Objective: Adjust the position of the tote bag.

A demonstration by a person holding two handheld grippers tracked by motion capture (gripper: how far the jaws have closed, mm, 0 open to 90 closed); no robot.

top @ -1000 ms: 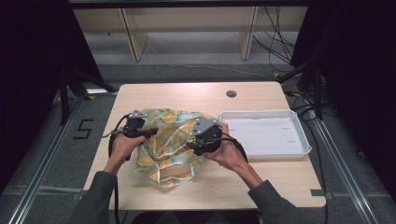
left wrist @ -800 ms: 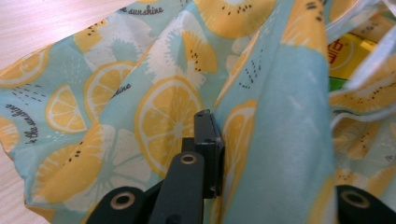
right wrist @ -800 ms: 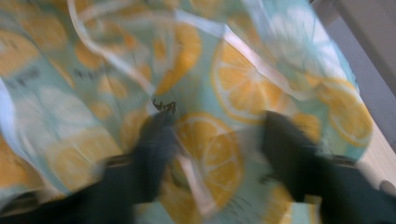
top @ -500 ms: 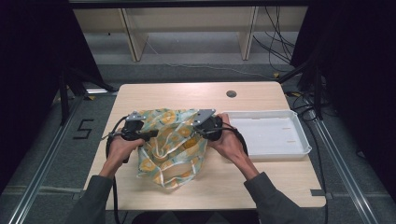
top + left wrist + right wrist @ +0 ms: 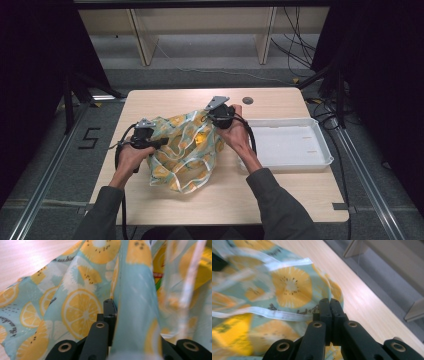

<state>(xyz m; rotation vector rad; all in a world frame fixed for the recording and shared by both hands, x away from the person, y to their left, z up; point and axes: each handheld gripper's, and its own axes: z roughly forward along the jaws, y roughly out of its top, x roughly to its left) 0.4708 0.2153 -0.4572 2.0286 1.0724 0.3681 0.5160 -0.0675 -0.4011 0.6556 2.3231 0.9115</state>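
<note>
So the wooden table (image 5: 280, 195) takes up most of the high view, with a white tray (image 5: 290, 145) sitting at its right side, nothing in it as far as I can see. The main thing is the fruit-print bag (image 5: 185, 150), teal with lemon and kiwi slices, which hangs bunched up over the middle of the table between the two hands, its bottom resting on the tabletop. Something yellow (image 5: 229, 335) shows inside it, can't tell what. The right gripper (image 5: 329, 302) is clenched on the bag's rim near the white hem, jaws pressed flat together with fabric caught between them. The left gripper (image 5: 125, 312) has a fold of the bag wedged between its jaws, one jaw hidden behind the cloth, so it looks clamped on it too. My worry: the fabric looks thin and slippery, and the right one seems to grip just a bit of edge, so pulling the mouth open too hard could slip it loose and dump the contents.
</note>
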